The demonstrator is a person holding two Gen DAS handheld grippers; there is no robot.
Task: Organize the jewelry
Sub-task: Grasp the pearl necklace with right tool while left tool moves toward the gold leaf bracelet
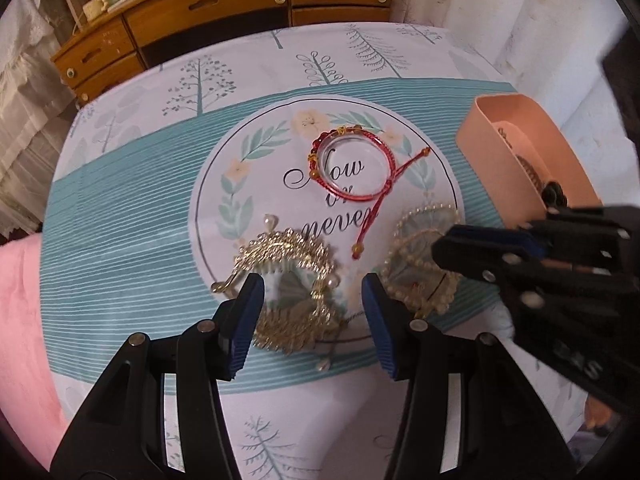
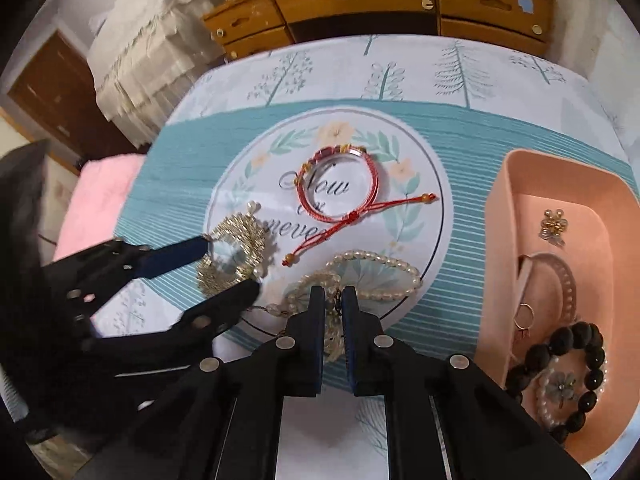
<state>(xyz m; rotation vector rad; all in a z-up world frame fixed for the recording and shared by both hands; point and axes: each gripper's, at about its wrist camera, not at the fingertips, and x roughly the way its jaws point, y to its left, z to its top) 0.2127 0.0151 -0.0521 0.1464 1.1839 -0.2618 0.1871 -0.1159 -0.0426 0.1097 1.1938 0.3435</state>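
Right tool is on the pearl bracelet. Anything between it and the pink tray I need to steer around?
Nothing visible. The right tool is shut on the pearl bracelet, and only bare tablecloth lies before the pink tray. The red cord bracelet lies farther back; the left tool is on the opposite side.

Light is soft, even and fairly dim, with faint shadows on the tablecloth (image 1: 132, 184). Fisheye bending curves the dresser (image 2: 360, 4); corners go black. Motion blur smears the right gripper (image 1: 440, 248).
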